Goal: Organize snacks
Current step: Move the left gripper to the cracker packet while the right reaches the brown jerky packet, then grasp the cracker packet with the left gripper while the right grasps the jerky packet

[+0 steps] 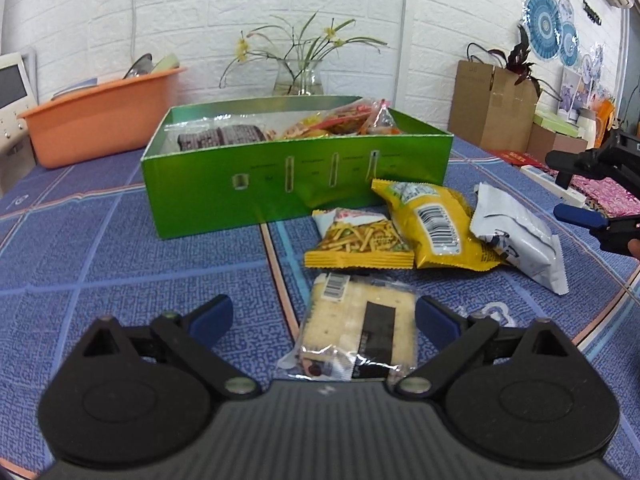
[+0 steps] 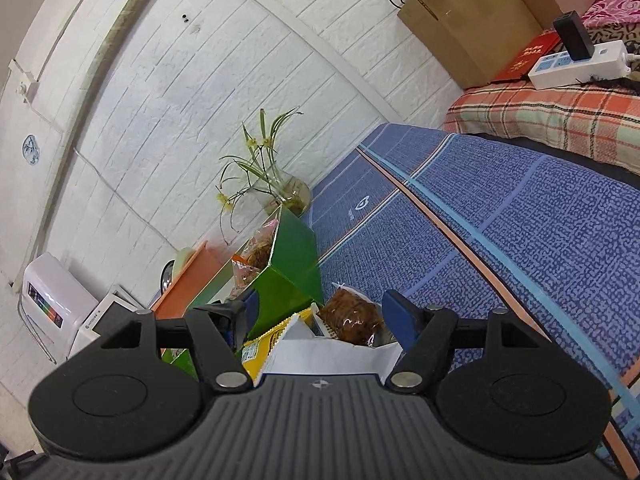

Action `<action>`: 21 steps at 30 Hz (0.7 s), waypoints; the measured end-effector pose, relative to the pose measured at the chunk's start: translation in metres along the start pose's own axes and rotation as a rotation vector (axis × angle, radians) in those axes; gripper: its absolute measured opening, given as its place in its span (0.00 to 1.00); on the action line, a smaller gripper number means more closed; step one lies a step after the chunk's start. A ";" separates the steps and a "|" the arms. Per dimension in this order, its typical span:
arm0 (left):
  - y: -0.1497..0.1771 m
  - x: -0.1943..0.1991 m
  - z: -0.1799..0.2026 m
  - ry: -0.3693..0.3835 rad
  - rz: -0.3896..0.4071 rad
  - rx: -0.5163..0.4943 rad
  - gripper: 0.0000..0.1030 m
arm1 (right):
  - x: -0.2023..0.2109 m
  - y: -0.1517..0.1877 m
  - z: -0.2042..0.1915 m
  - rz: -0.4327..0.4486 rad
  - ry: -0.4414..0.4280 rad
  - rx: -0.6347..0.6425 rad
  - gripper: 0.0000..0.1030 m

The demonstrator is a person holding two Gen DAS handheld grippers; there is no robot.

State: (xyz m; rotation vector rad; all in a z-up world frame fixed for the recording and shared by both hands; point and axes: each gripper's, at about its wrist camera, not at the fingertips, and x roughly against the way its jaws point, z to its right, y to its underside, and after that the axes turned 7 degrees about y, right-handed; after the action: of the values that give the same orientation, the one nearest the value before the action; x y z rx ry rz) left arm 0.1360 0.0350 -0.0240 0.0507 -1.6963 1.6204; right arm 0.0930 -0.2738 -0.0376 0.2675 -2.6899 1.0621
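Your left hand-held gripper hangs low over the blue-clothed bench, jaws spread wide with the cracker packet lying flat between them, untouched and seemingly lined up for a pinch. Just beyond it lie a noodle snack bag, a yellow packet and a white pouch, with the green box, already part-filled, behind them. Your right hand-held gripper hovers wide open and empty over that white pouch, tilted sideways.
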 end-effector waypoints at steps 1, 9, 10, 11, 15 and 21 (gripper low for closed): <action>0.000 0.000 -0.001 0.000 -0.003 0.001 0.93 | 0.000 0.000 0.000 0.000 0.001 0.002 1.00; -0.001 -0.001 -0.002 0.000 -0.010 0.004 0.94 | -0.003 -0.004 0.002 -0.018 0.000 -0.005 1.00; -0.001 -0.001 -0.001 0.003 -0.012 0.003 0.94 | -0.004 -0.009 0.001 -0.028 -0.008 0.008 1.00; -0.001 -0.001 -0.001 0.006 -0.016 0.002 0.94 | -0.008 -0.015 -0.002 -0.053 -0.007 0.060 1.00; -0.001 -0.004 -0.001 0.023 -0.030 0.001 0.94 | -0.022 -0.026 -0.022 -0.100 0.076 0.459 1.00; 0.000 -0.011 0.015 0.037 -0.073 -0.078 0.94 | -0.052 -0.027 -0.016 -0.160 0.105 0.721 1.00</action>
State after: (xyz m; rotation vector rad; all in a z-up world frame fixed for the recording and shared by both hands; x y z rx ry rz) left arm 0.1368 0.0167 -0.0282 0.0427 -1.7082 1.4915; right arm 0.1521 -0.2778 -0.0235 0.5157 -2.0507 1.8857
